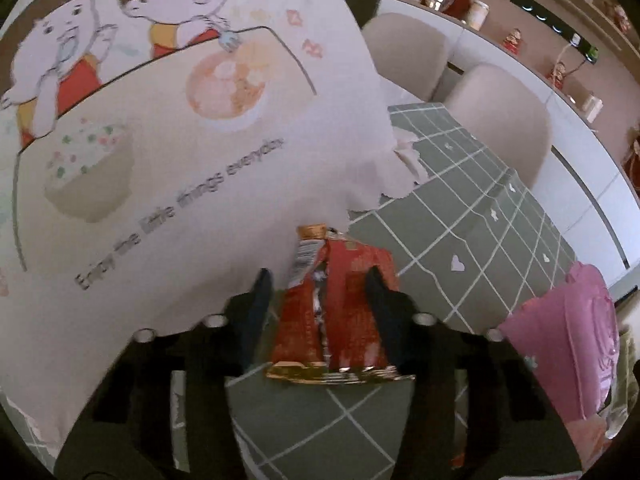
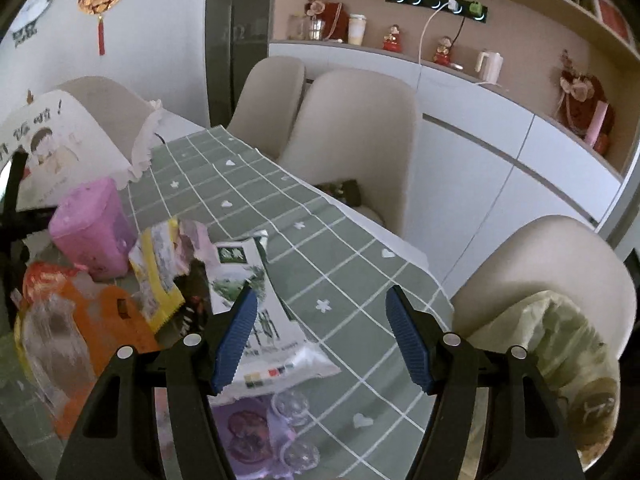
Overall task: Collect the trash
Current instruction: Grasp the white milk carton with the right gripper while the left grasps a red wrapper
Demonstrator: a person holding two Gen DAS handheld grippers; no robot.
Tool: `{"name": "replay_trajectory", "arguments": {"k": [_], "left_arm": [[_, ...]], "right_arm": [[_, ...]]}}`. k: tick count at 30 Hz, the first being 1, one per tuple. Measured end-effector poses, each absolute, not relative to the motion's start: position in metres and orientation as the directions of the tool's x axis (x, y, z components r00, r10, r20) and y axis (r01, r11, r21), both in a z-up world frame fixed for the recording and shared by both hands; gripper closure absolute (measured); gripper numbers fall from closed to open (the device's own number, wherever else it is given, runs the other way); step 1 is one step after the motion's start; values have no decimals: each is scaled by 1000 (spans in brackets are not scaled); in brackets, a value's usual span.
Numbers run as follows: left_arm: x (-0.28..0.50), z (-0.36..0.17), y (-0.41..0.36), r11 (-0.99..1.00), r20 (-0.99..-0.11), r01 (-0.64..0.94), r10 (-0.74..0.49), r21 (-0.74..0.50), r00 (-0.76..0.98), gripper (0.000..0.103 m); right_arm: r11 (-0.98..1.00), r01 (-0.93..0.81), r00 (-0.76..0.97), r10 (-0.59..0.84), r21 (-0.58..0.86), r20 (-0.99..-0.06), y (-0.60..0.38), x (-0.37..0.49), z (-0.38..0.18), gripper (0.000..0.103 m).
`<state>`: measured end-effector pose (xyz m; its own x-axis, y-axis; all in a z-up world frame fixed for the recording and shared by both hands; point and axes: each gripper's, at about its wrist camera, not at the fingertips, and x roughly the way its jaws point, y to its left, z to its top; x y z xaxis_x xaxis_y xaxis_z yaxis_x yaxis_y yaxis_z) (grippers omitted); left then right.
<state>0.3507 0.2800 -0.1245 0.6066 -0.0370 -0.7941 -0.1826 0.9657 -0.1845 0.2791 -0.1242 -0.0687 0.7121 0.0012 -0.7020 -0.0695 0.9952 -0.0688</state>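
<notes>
Red-and-gold crinkled foil wrapper [image 1: 336, 312]: lies between the two dark fingers of the left gripper [image 1: 320, 280], over the green grid-pattern tablecloth [image 1: 460, 216]; jaws part-closed about it, though whether the pads press on it cannot be told. White cartoon-printed cloth cover [image 1: 160, 140]: just behind the wrapper. Right gripper [image 2: 320, 312]: blue pads spread wide, nothing between them. White-and-green plastic snack bag [image 2: 256, 304]: under its left finger, beside the pink plastic container [image 2: 92, 228].
</notes>
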Motion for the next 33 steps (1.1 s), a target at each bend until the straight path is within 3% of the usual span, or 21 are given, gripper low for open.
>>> {"name": "replay_trajectory", "arguments": {"k": [2, 4, 9, 16, 23, 30, 33], "left_arm": [[349, -120, 278, 967, -794, -181, -33, -178, 606, 87], [342, -112, 275, 966, -795, -170, -53, -193, 605, 98], [301, -68, 261, 968, -751, -125, -83, -216, 655, 100], [224, -15, 218, 978, -704, -100, -60, -185, 708, 99], [177, -14, 184, 950, -713, -122, -127, -287, 689, 100], [157, -24, 155, 951, -731, -121, -133, -284, 670, 99], [156, -25, 147, 951, -733, -115, -141, -288, 666, 99]], "right_arm": [[994, -96, 708, 32, -51, -705, -124, 281, -65, 39], [987, -156, 701, 88, -31, -708, -123, 284, -60, 39], [956, -294, 685, 210, 0, -697, -119, 283, -56, 39], [945, -322, 639, 262, 58, -724, -128, 290, -63, 39], [907, -417, 536, 295, 56, -791, -108, 331, -83, 39], [891, -453, 437, 212, -11, -874, -85, 362, -120, 39], [890, -453, 378, 238, 46, -895, -91, 368, -123, 56]]}}
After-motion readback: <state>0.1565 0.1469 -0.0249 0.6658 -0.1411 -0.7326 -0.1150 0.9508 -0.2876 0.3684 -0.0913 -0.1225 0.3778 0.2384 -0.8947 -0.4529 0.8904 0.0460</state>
